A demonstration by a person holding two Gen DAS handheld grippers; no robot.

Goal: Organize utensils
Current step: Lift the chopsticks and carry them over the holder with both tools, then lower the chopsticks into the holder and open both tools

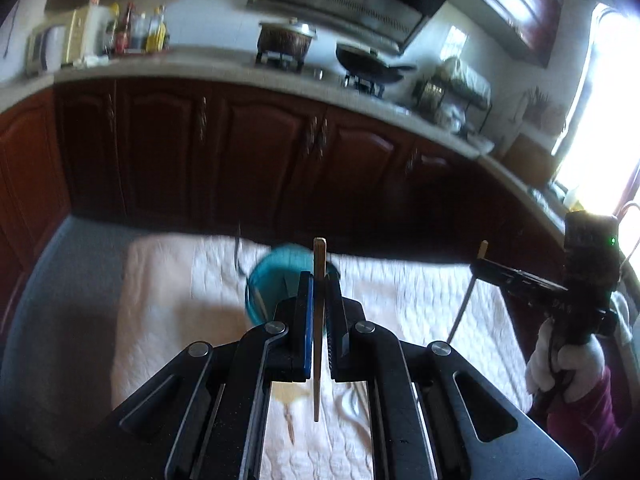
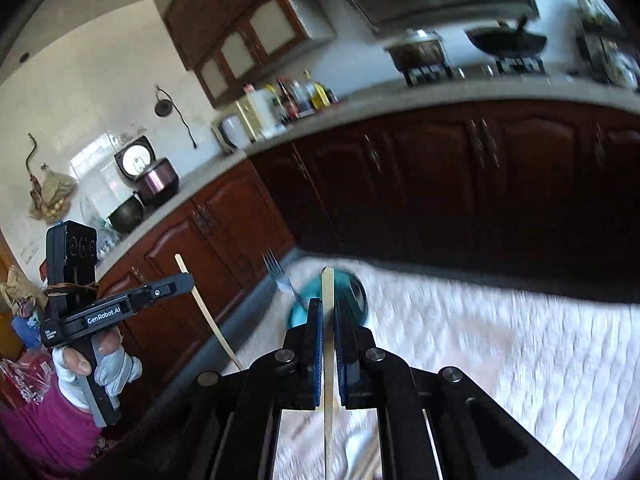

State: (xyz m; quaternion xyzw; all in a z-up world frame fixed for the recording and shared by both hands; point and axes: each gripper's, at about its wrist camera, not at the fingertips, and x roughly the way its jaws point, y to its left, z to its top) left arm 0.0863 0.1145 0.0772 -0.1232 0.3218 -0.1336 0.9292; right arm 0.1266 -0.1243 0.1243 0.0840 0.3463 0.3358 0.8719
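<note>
Left hand-held gripper (image 1: pixel 319 280) clamps chopstick (image 1: pixel 318 320) above quilted cloth (image 1: pixel 420 288).

A lidded pot (image 1: pixel 286 36) and a dark wok (image 1: pixel 366 65) sit on the stove, bottles (image 1: pixel 138 30) cluster along the counter (image 1: pixel 192 66), above reddish-brown cabinet doors (image 1: pixel 260 152).

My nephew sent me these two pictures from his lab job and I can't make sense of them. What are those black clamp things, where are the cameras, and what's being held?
No robot here: a person holds a hand-operated tool in each gloved hand. Each tool has its own camera looking along its two fingers. One picture comes from the left gripper, the other from the right gripper; each also shows the other tool off to the side. Each is shut on a single chopstick, the left chopstick and the right chopstick. Below lies a white quilted cloth with a teal cup holding a fork.
</note>
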